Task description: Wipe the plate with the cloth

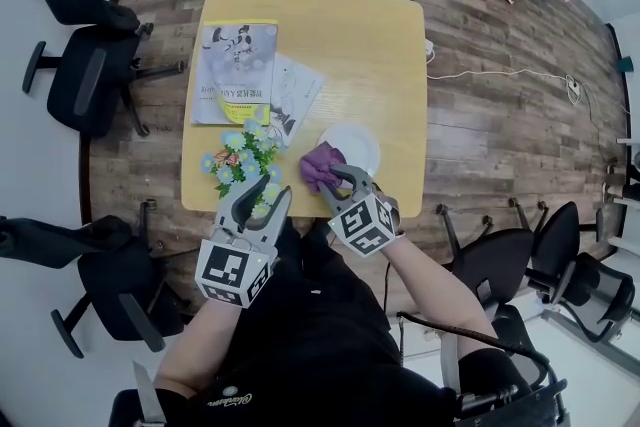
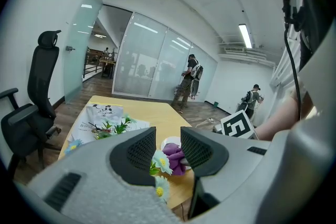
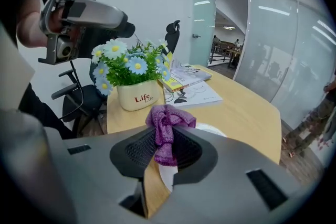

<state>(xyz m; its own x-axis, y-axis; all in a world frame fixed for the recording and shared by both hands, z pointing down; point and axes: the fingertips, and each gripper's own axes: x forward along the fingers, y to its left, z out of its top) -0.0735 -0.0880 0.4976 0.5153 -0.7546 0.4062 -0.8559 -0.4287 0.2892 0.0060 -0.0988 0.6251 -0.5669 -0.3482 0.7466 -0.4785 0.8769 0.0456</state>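
Observation:
A white plate (image 1: 354,146) lies near the table's front edge, right of middle. My right gripper (image 1: 337,178) is shut on a purple cloth (image 1: 321,162) that bunches above its jaws just at the plate's near-left rim. In the right gripper view the purple cloth (image 3: 166,128) hangs pinched between the pads, with the plate (image 3: 211,129) showing behind it. My left gripper (image 1: 262,196) is open and holds nothing, raised over the front edge by the flower pot; in its own view the cloth (image 2: 176,158) and plate (image 2: 170,142) show beyond the jaws.
A pot of blue and white flowers (image 1: 240,160) stands at the front left of the yellow table (image 1: 370,45). A book (image 1: 236,72) and a leaflet (image 1: 292,93) lie behind it. Office chairs (image 1: 85,65) surround the table. People stand (image 2: 189,81) far off by glass walls.

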